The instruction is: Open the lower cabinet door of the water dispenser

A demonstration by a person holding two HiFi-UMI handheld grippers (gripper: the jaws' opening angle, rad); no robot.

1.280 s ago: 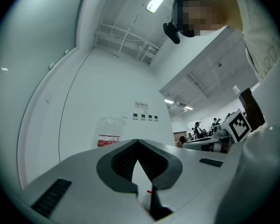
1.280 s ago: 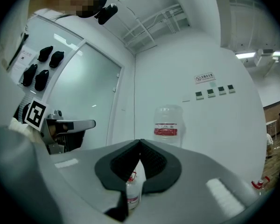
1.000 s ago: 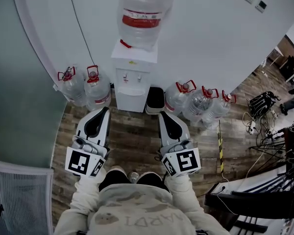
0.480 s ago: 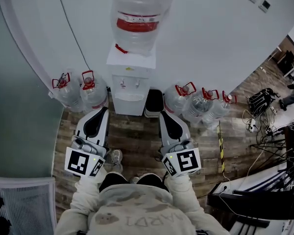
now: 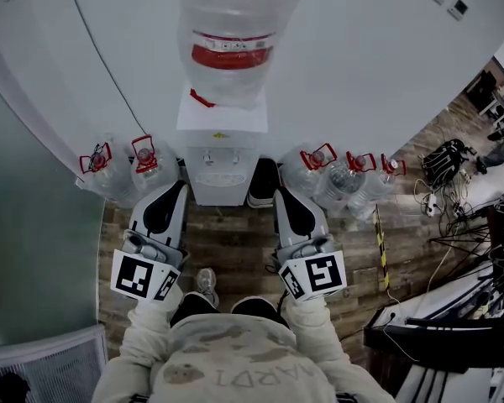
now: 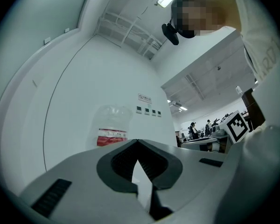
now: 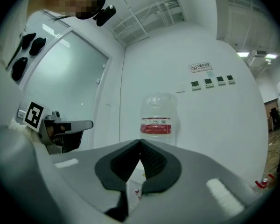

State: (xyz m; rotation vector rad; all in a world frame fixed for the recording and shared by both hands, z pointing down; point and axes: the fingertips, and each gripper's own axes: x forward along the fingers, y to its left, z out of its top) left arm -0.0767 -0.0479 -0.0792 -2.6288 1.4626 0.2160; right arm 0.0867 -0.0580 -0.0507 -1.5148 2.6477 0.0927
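The left gripper [image 5: 177,188] and the right gripper [image 5: 280,195] are held side by side and level, both pointing ahead at the water dispenser [image 5: 221,151], which stands against the white wall [image 5: 361,65] in front of them and between their lines of aim, clear of both tips. The left gripper's jaws are pressed together with nothing between them, and in its own view the tips meet in a closed point. The right gripper's jaws are likewise pressed together and empty. A big water bottle [image 5: 232,36] with a red label sits upside down on top of the dispenser, above and beyond both grippers. The dispenser's lower cabinet door lies below the taps, ahead of the gripper tips, but from this steep angle its face can hardly be made out. Two spare bottles [image 5: 147,162] stand ahead of the left gripper and to its outer side. A black bin [image 5: 265,179] sits just ahead of the right gripper, with more bottles [image 5: 344,179] off to that gripper's outer side. Below both grippers is a wooden floor [image 5: 235,238].
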